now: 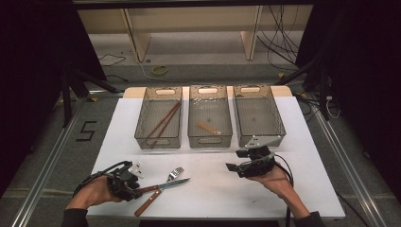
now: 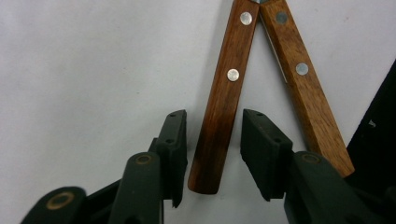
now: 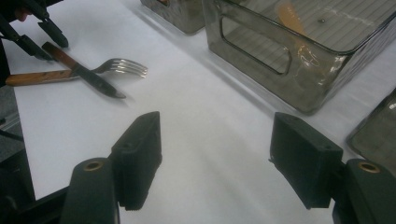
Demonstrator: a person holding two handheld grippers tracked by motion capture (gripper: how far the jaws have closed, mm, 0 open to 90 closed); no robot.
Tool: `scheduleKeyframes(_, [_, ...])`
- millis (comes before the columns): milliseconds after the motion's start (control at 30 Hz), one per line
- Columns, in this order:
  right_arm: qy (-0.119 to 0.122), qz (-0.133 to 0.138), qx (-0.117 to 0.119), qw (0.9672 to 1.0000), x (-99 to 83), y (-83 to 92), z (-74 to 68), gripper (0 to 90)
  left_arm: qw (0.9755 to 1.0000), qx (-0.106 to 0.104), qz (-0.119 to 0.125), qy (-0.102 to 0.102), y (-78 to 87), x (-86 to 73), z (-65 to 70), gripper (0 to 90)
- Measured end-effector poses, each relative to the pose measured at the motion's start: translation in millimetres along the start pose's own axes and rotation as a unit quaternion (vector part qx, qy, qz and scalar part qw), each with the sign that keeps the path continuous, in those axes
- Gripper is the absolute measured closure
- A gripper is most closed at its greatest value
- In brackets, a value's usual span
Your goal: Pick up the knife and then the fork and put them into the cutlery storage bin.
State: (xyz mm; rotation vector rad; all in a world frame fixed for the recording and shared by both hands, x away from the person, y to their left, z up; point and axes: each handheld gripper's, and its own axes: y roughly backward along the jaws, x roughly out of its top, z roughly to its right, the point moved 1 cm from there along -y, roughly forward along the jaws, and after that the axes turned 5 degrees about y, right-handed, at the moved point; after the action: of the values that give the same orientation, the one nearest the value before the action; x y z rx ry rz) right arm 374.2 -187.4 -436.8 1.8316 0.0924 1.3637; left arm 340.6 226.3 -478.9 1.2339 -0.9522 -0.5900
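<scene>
Knife point(image 1: 166, 184): near table edge, crossing the fork point(image 1: 156, 191); in the left gripper view both blade ends are cut off.
Left gripper point(image 2: 212, 149): jaws parted, straddling 1 wooden handle point(image 2: 223, 102); contact unclear.
Right gripper point(image 3: 215, 158): jaws wide apart, empty, above white table point(image 3: 201, 121).
Bins: 3; middle bin point(image 1: 210, 116) contents indistinct.

Three wire-lined bins point(image 1: 210, 124) are lining the surface's point(image 1: 213, 189) twelve o'clock edge. At eight o'clock, a knife point(image 1: 163, 186) and fork point(image 1: 161, 190) are lying crossed beside the left tongs point(image 2: 212, 140). Centre and four o'clock are lying bare around the gaping right tongs point(image 3: 215, 154).
</scene>
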Motion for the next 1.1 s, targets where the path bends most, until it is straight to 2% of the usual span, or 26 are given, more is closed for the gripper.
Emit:
scheduleKeyframes(267, [-0.002, 0.000, -0.002, 1.0000, -1.0, 1.8, 1.1, 34.8, 1.0000, 0.004, -0.003, -0.004, 0.1, -0.2, 0.4, 66.4])
scheduleKeyframes(700, [-0.003, -0.003, -0.006, 1.0000, -1.5, 2.1, 0.7, 35.2, 0.9988, 0.014, -0.009, -0.047, -0.1, 2.4, 7.0, 74.6])
scheduleKeyframes(967, [-0.001, 0.001, -0.004, 1.0000, -0.5, 3.2, 0.6, 35.4, 0.9989, 0.013, 0.024, -0.038, 0.2, 5.2, 7.4, 75.1])
scheduleKeyframes(1033, [-0.003, 0.004, -0.002, 1.0000, 0.3, 3.7, 0.0, 35.4, 0.9985, 0.022, 0.031, -0.041, 2.8, 6.9, 7.9, 75.1])
scheduleKeyframes(1100, [0.000, 0.007, -0.003, 1.0000, 1.8, 4.4, -0.6, 35.4, 0.9980, 0.021, 0.040, -0.045, 6.2, 8.8, 9.2, 75.1])
